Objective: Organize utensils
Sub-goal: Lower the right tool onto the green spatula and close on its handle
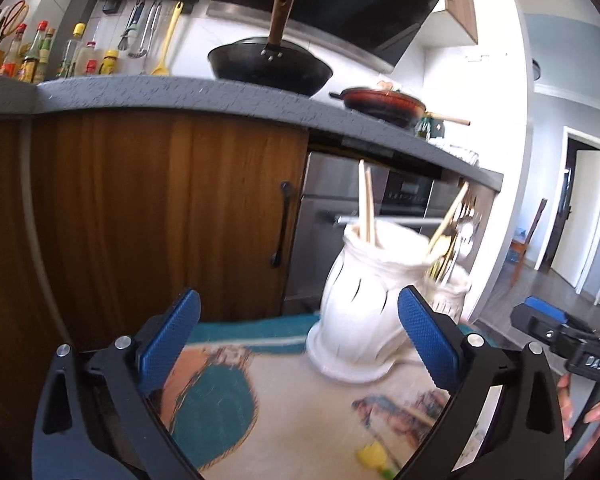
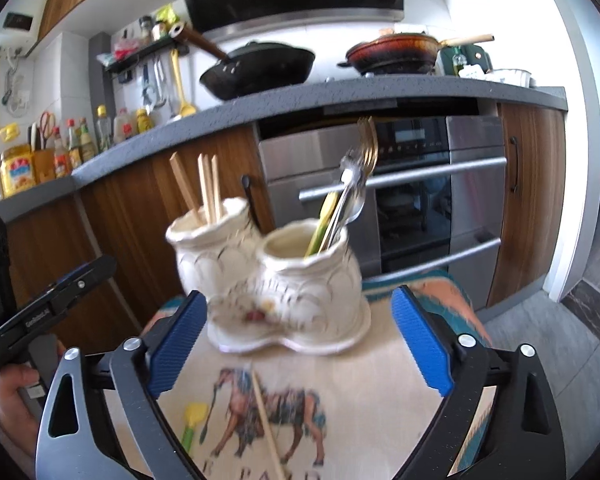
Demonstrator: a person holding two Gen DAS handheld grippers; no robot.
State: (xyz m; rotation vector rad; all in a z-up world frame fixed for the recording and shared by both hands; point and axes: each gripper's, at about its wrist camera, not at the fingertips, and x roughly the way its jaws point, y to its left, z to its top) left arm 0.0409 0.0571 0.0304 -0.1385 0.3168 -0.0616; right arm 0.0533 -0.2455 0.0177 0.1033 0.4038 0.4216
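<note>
Between placements: both jaws wide, empty, near the twin ceramic holder (image 2: 276, 280). Next, probably fetching the loose chopstick (image 2: 266, 420) or yellow-handled utensil (image 2: 192, 424) from the table (image 2: 380, 384).

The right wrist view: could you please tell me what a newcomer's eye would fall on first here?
First, the white ceramic twin-pot utensil holder at the centre of the printed cloth, with wooden chopsticks in its left pot and forks and spoons in its right. Next, a loose chopstick and a yellow-green utensil lying on the cloth in front, between the blue pads of the open right hand-held gripper.
</note>
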